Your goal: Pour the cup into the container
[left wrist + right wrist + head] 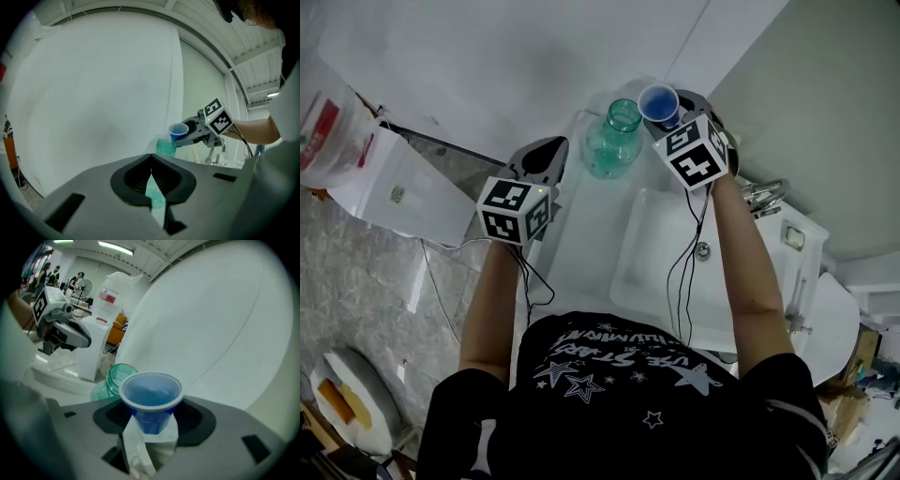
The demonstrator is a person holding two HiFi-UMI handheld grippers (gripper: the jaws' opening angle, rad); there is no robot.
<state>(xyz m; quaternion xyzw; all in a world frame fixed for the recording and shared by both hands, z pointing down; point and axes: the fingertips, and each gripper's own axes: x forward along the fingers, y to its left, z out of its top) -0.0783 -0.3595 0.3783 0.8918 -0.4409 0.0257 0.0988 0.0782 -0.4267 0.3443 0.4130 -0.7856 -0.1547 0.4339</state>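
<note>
- A plain white wall [506, 66] stood behind the white sink unit [628, 281].
- The green glass jar [614, 141] stood upright, its mouth open, at the sink unit's far left corner.
- Your right gripper [152, 427] held the blue cup [151, 397] by its lower body. The cup was upright, raised just beside the jar's mouth.
- Your left gripper [151, 176] was empty, fingers closed together. It was left of the jar, over the unit's left edge.

White sink basin [645, 255], chrome faucet [763, 195], white box [403, 187], plastic bag [333, 122]
</note>
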